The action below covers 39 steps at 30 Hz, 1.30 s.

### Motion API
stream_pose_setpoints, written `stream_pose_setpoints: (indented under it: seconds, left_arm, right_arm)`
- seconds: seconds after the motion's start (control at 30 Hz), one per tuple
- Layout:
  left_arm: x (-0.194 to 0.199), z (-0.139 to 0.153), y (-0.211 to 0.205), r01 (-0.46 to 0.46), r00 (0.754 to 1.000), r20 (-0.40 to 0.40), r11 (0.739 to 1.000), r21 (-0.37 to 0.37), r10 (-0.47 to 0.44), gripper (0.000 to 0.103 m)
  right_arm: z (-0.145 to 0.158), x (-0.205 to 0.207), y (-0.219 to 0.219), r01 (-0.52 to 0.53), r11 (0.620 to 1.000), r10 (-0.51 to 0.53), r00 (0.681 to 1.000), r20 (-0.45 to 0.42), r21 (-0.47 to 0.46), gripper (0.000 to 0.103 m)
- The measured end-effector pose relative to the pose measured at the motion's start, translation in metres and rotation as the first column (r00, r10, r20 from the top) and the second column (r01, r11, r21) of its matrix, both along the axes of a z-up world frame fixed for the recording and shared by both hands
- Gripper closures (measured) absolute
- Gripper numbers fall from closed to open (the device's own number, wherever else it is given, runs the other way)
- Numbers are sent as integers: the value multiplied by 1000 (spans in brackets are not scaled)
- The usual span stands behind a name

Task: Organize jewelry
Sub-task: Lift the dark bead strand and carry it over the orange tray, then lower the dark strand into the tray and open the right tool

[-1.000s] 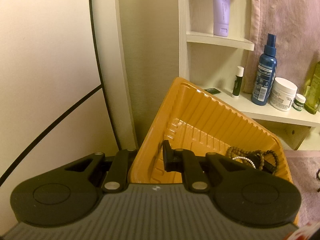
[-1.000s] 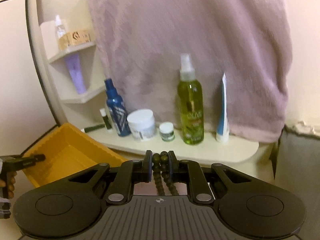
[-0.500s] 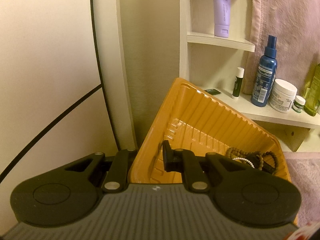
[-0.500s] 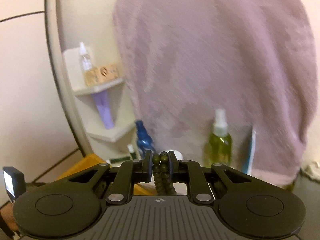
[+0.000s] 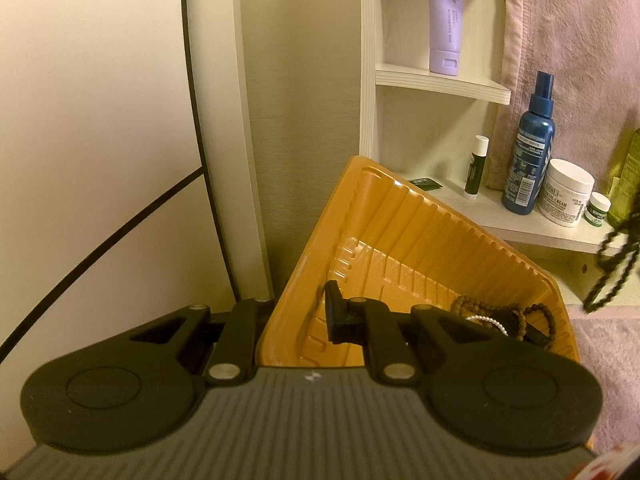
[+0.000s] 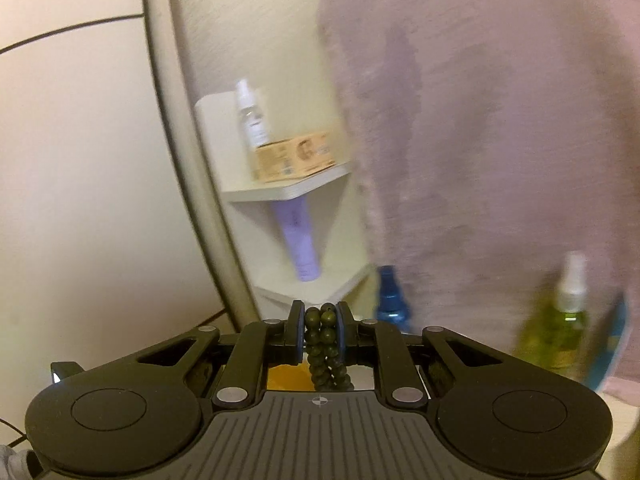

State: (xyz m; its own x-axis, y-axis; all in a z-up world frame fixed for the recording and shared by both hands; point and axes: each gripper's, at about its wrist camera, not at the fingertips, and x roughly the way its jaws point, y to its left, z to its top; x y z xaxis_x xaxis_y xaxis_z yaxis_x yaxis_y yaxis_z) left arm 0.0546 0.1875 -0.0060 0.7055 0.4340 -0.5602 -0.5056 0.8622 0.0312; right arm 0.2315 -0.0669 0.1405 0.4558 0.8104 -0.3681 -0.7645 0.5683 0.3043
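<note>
In the left wrist view, my left gripper [image 5: 304,312] is shut on the near wall of a ribbed orange tray [image 5: 400,232] and holds it tilted. One finger [image 5: 334,316] is inside the tray; the other is hidden behind its wall. Brown bead bracelets [image 5: 504,312] and a thin pearl strand [image 5: 486,320] lie in the tray's low right corner. My right gripper [image 6: 320,316] is shut on a dark green bead bracelet [image 6: 324,344], whose strand hangs below the pads. That strand shows blurred at the left wrist view's right edge [image 5: 612,264], above the tray's right side.
A white corner shelf [image 5: 520,228] carries a blue spray bottle [image 5: 530,152], a white cream jar [image 5: 566,192], a small jar [image 5: 598,209] and a lip balm [image 5: 476,164]. A lilac tube [image 5: 444,20] stands one shelf up. A pink towel [image 6: 480,120] hangs at the right.
My right gripper rose and swung left with the green beads, so its view now faces the upper shelves. The hanging strand entered the left wrist view. The left gripper and tray stayed put.
</note>
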Motion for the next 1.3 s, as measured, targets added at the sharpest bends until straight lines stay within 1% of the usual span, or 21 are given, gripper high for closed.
stream_pose_setpoints:
  seconds: [0.23, 0.47, 0.73, 0.83, 0.87, 0.93, 0.97, 1.0, 1.3]
  left_arm:
    - [0, 0, 0, 0, 1000, 0, 1000, -1, 0, 90]
    - [0, 0, 1, -2, 1000, -1, 1000, -6, 2, 90]
    - [2, -2, 2, -1, 1000, -2, 1000, -9, 1, 90]
    - [3, -3, 3, -2, 1000, -3, 1000, -11, 2, 90]
    - [4, -3, 4, -2, 1000, -3, 1000, -12, 2, 90]
    - [5, -4, 4, -3, 1000, -4, 1000, -13, 3, 90]
    - [5, -4, 4, -3, 1000, -4, 1000, -13, 3, 90]
    - [5, -4, 4, -3, 1000, -4, 1000, -12, 3, 90]
    - [6, -5, 5, -3, 1000, -5, 1000, -14, 3, 90]
  right_arm:
    - [-28, 4, 49, -75, 997, 74, 996, -55, -18, 88]
    - [-66, 7, 82, -132, 987, 119, 984, -133, -91, 88]
    - [-110, 8, 99, -151, 973, 112, 970, -215, -176, 88]
    - [-120, 10, 99, -165, 969, 118, 963, -241, -184, 88]
    - [-122, 10, 99, -167, 968, 119, 962, -244, -186, 87]
    - [-125, 10, 99, -170, 966, 119, 962, -247, -196, 77]
    - [-125, 9, 98, -168, 967, 118, 962, -247, -194, 66]
    - [-125, 9, 96, -162, 969, 113, 963, -246, -189, 59]
    - [-130, 6, 88, -141, 967, 83, 962, -262, -212, 54]
